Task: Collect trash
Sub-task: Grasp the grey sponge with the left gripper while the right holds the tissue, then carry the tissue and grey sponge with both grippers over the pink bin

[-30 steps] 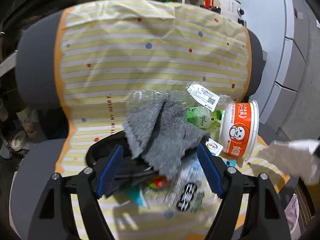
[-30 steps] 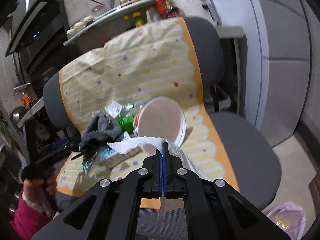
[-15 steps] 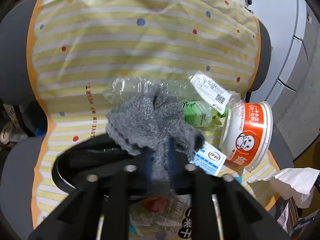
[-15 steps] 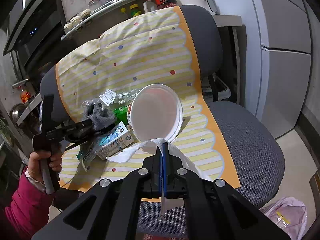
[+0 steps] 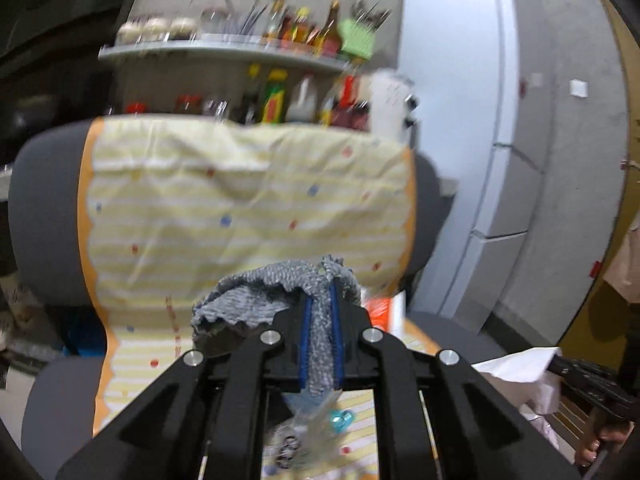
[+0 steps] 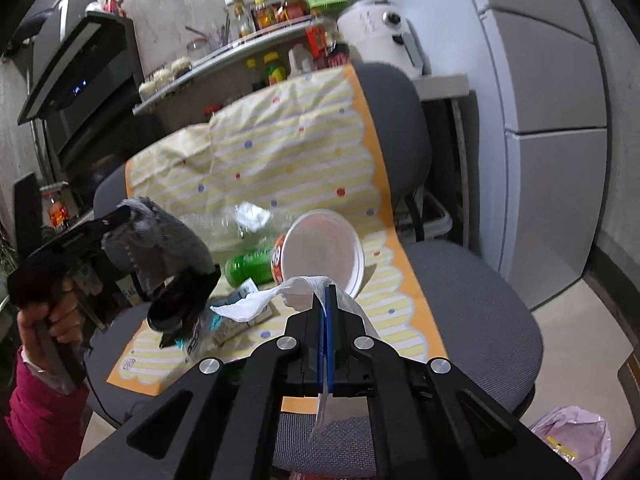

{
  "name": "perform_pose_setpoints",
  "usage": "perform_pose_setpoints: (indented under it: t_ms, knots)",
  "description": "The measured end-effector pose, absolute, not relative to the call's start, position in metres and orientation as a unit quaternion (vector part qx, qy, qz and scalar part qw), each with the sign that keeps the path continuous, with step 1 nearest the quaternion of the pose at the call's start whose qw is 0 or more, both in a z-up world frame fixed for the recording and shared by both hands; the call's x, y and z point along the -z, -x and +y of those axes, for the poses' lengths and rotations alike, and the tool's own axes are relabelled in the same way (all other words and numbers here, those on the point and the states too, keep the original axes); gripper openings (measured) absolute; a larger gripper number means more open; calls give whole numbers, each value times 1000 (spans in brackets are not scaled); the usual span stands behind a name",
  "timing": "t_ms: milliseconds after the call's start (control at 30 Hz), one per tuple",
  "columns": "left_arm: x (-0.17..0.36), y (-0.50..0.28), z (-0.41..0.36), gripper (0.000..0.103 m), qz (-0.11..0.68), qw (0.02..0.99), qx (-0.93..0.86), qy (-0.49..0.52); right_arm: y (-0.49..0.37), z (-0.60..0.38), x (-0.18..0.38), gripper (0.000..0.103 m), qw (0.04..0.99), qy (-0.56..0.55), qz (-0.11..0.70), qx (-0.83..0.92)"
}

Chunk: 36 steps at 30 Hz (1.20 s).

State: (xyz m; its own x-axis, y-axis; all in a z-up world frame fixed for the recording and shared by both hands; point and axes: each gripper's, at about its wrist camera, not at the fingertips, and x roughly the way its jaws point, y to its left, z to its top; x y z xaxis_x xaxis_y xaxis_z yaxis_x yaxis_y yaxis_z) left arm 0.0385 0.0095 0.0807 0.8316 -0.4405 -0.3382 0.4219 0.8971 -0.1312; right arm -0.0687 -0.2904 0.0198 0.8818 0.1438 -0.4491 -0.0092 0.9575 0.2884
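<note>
Pinching a fuzzy grey knitted sock (image 5: 276, 292), the left hand-held gripper (image 5: 320, 344) has its blue pads closed tight on a fold of the fabric, the rest of it drooping in a loose bunch over the black frame. From the right wrist view the same sock (image 6: 160, 248) hangs above the front edge of the grey office chair (image 6: 472, 296), clear of the yellow striped cloth with coloured dots (image 6: 280, 160) draped over seat and back. The right hand-held gripper (image 6: 326, 340) is clamped shut on a thin white plastic bag (image 6: 256, 304), which trails limp from the pads.

Lying on the cloth are a white-and-orange paper noodle bowl (image 6: 324, 252) tipped on its side, a green-labelled clear plastic bottle (image 6: 248, 268) beside it, and flat wrappers.

The sock looks soft, light and floppy; it should not slip, but a grip on one fold lets it swing. The bowl is probably light and crushable, best taken by its rim. The bottle may roll, so its neck seems the safer hold.
</note>
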Motion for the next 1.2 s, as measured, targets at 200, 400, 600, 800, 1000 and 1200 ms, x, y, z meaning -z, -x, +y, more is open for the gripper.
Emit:
perform_pose_setpoints:
  t_ms: [200, 400, 600, 800, 1000, 1200]
  knots:
    - [-107, -13, -2, 7, 158, 950, 266, 33, 92, -302, -34, 1, 967, -138, 212, -22]
    - [-105, 15, -41, 7, 154, 934, 321, 23, 122, -326, -39, 1, 969, -145, 200, 12]
    - [-79, 52, -94, 7, 136, 923, 360, 4, 157, -359, -34, 1, 964, -156, 206, 63]
    - [-46, 79, -149, 7, 156, 879, 450, 21, 206, -398, -16, 1, 946, -182, 232, 133]
    - [-23, 102, -200, 7, 183, 836, 516, 5, 250, -427, 4, 1, 925, -205, 249, 203]
    - [-3, 118, -228, 7, 202, 812, 547, 5, 267, -451, 41, 1, 899, -240, 274, 241]
